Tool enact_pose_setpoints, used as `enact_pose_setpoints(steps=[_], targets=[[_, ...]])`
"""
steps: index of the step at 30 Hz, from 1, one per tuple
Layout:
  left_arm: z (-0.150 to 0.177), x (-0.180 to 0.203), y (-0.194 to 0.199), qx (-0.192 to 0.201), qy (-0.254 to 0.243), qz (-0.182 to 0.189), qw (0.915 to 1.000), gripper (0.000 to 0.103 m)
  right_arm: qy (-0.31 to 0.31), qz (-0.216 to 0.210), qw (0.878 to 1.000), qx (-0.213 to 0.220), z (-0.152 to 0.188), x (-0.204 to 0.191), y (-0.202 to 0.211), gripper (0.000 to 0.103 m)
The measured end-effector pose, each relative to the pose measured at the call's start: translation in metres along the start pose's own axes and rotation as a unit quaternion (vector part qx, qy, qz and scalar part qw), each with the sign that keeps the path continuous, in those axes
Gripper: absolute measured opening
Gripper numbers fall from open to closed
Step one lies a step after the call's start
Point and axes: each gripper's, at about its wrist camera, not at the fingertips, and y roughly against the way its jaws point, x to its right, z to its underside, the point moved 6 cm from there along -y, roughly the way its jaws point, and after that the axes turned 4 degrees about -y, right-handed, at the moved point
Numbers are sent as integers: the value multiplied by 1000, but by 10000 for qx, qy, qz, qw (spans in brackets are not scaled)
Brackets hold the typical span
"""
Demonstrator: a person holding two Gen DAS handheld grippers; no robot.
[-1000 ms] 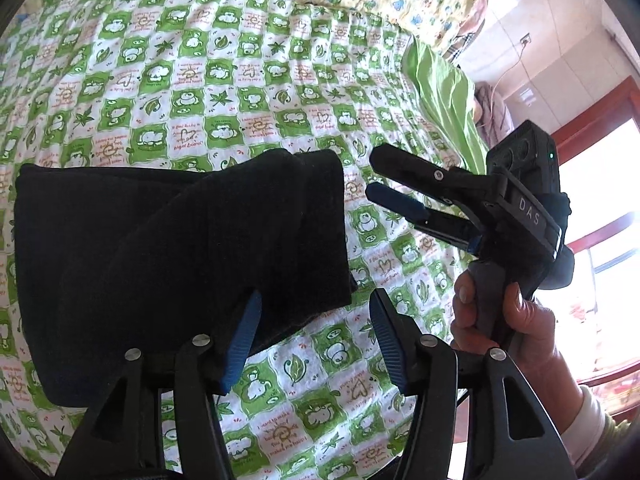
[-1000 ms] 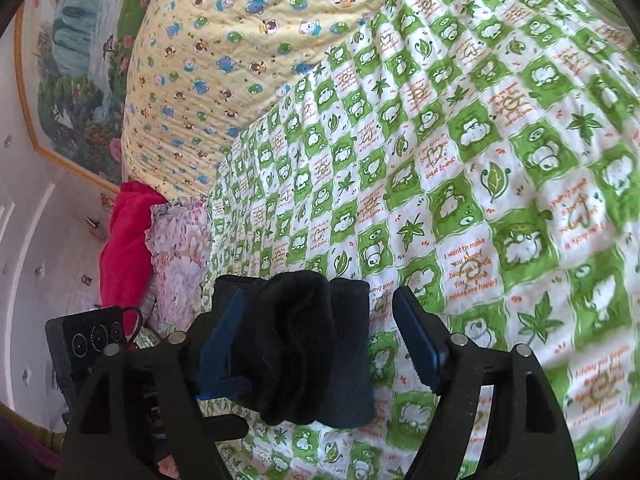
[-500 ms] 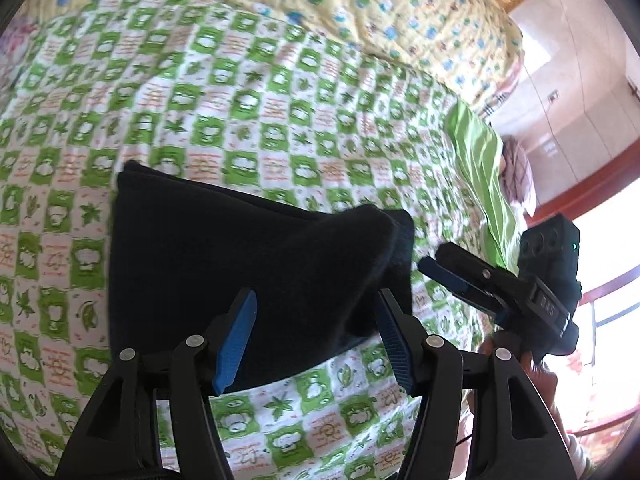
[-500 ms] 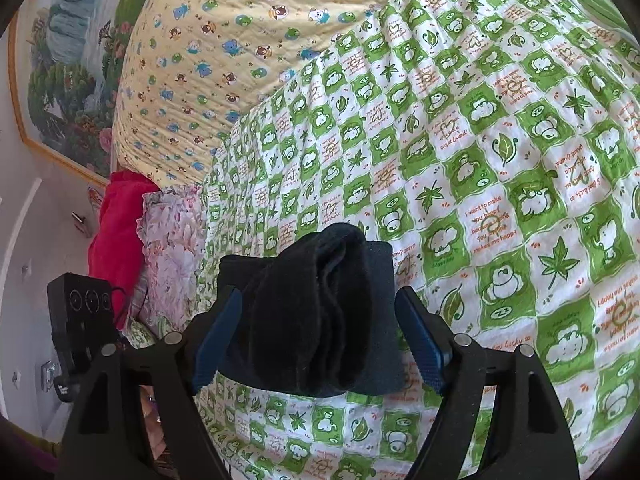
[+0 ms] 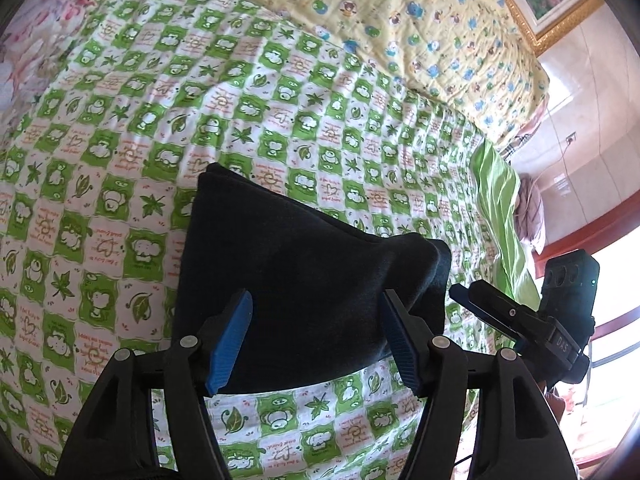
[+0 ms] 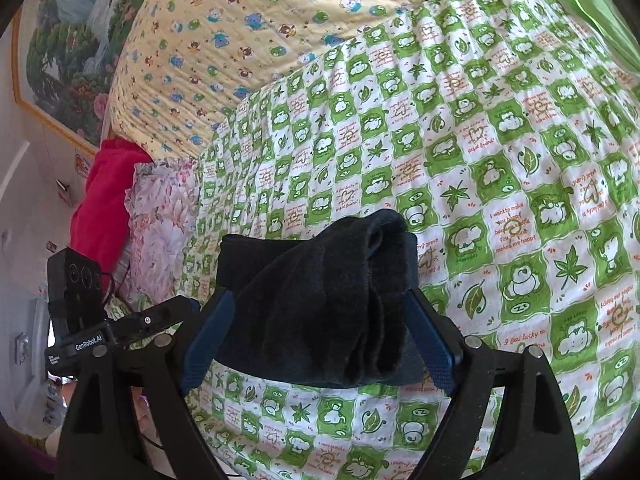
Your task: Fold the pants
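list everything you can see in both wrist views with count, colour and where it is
pants: 1, black, folded, lying on the green sheet, in front of both grippers
bed sheet: 1, green and white checks with animal and leaf prints, covering the bed
quilt: 1, pale yellow with small bear prints, at the far end of the bed
plain cloth: 1, bright green, along the bed's edge
floral pillow: 1, pink and white, at the bed's side
red fabric: 1, red, beside the floral pillow
framed painting: 1, landscape, gold frame, on the wall
left gripper: 1, black with blue pads, jaws opening, above the pants, no grip
right gripper: 1, black with blue pads, jaws opening, pants between them, not pinched
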Motion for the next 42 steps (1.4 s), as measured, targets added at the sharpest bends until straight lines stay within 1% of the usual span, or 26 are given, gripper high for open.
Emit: enact_pose_setpoints(steps=[5, 13, 24, 33, 42], targets=[[1, -12, 3, 33, 144, -49, 9999, 69, 93, 109, 9999, 16, 2, -6, -1, 91], [-1, -31, 0, -21, 275, -155, 9995, 72, -196, 249, 9995, -7, 3, 6, -6, 92], [-6, -40, -19, -228, 301, -254, 9990, 73, -507, 348, 9980, -158, 9, 24, -17, 92], [-8, -46, -36, -372, 349, -334, 9981, 74, -690, 314, 9967, -279, 12, 36, -26, 92], [-12, -53, -52, -485, 390, -417, 9972, 77, -821, 254, 9956, -379, 13, 45, -34, 92]])
